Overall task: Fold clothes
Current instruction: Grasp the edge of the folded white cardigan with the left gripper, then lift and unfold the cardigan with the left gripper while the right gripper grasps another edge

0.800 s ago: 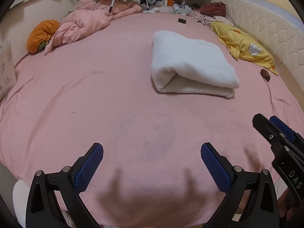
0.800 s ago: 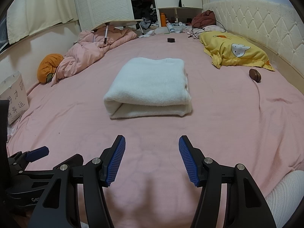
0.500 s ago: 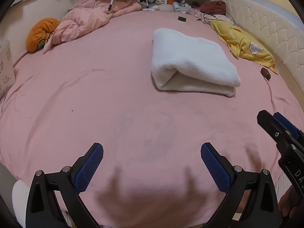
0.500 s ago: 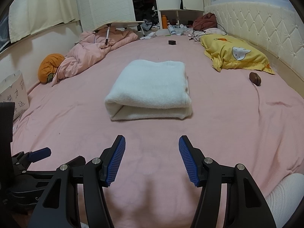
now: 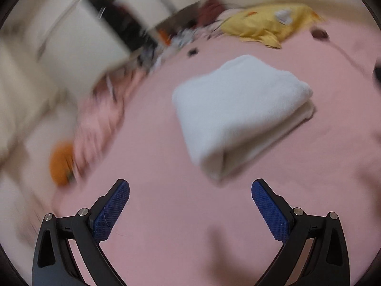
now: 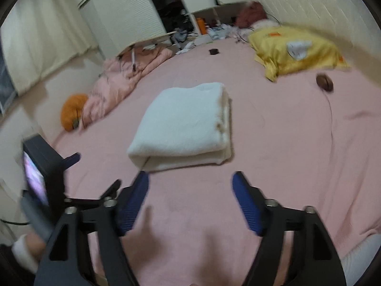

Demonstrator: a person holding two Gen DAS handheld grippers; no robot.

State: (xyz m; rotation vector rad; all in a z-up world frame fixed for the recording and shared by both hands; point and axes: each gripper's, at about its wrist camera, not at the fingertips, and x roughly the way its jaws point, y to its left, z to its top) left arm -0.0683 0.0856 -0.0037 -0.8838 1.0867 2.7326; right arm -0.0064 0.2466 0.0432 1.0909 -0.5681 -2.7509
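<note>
A white folded towel [image 5: 238,109] [image 6: 185,124] lies in the middle of the pink bed sheet [image 5: 166,214] [image 6: 273,155]. My left gripper [image 5: 190,188] is open above bare sheet, a little short of the towel's near corner, with nothing between its blue pads [image 5: 112,214]. The left wrist view is blurred and tilted. My right gripper [image 6: 190,176] is open too, its fingertips just short of the towel's folded front edge, with only sheet between them. The left gripper's body [image 6: 47,166] shows at the left of the right wrist view.
A yellow pillow [image 6: 297,50] and a small brown object [image 6: 323,82] lie at the right. A crumpled pink quilt [image 6: 123,78] and an orange cushion [image 6: 71,112] sit at the left edge. White wardrobes [image 6: 123,16] and floor clutter stand beyond the bed.
Both grippers have moved in toward the towel, which looks larger and nearer. The left wrist view has rolled and blurred. The left gripper's body has risen in the right wrist view.
</note>
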